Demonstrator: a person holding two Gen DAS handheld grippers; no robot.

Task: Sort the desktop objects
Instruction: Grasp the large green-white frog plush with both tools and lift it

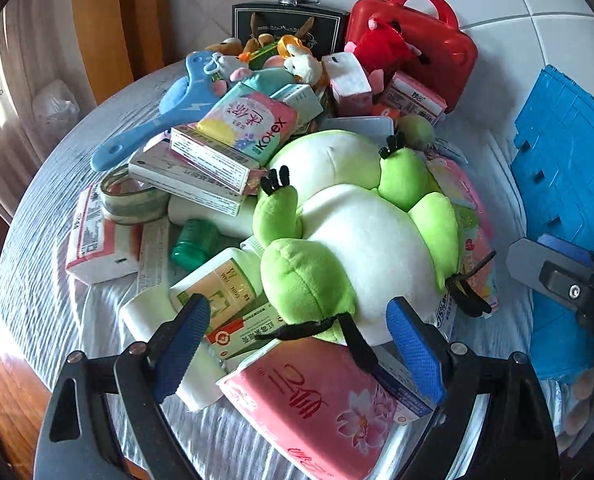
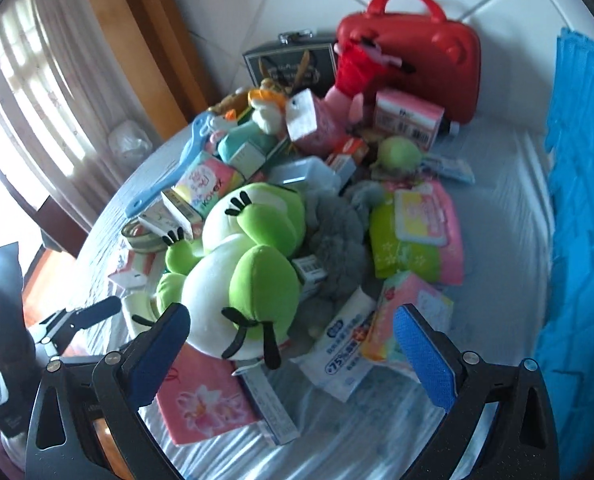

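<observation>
A heap of small goods covers a table with a white-grey cloth [image 1: 37,288]. On top lies a green and white frog plush [image 1: 357,232] [image 2: 241,264]. My left gripper [image 1: 301,352] hangs open just in front of the frog's feet, over a pink tissue pack [image 1: 309,400]. Its blue pads [image 1: 189,344] touch nothing. My right gripper [image 2: 293,356] is open too, with the frog's foot and a wet-wipe pack [image 2: 345,344] below it. A grey plush [image 2: 337,240] lies right of the frog.
A red carry case [image 1: 413,44] [image 2: 409,68] and a black box [image 1: 289,24] stand at the back. A blue crate [image 1: 569,168] [image 2: 581,200] sits at the right. A blue brush [image 1: 157,120], a tape roll [image 1: 133,196] and a Kotex pack [image 1: 249,124] lie on the left.
</observation>
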